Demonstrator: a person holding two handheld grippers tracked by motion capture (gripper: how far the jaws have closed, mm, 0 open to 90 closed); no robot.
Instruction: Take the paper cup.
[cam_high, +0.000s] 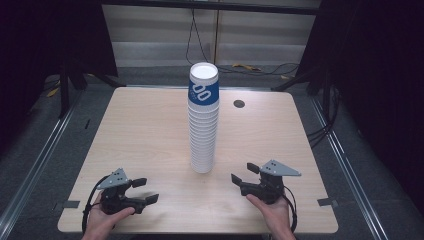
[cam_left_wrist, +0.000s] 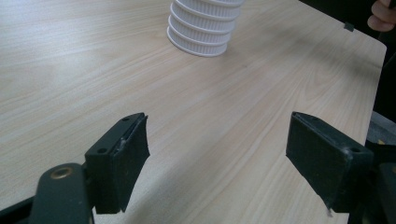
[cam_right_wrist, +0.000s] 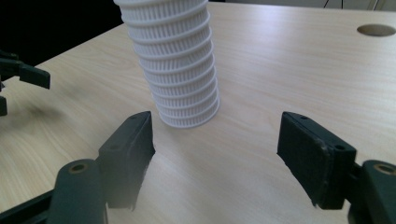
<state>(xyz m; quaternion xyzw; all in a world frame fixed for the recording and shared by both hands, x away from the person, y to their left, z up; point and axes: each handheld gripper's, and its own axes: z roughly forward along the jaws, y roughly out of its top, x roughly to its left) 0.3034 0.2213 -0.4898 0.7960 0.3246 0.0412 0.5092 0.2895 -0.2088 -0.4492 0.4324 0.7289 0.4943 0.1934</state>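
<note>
1. Stack of paper cups (cam_high: 203, 120): a tall, upright column of nested white cups stands on the table (cam_high: 145, 130) about midway between its left and right edges, a little nearer the near edge than the far one. The topmost cup carries a blue band with white marks.
2. Left gripper (cam_high: 145, 190): rests low over the table near the near left corner, held in the person's left hand (cam_high: 102, 217). Its jaws stand released and wide apart with bare wood between them, aimed toward the stack's base, well apart from it.
3. Right gripper (cam_high: 243, 173): sits near the near edge, right of the stack, held in the right hand (cam_high: 272, 210). Its jaws are spread with nothing between them; the stack's base lies just beyond them.
4. A round cable hole (cam_high: 239, 104) sits toward the far edge, right of the stack.
</note>
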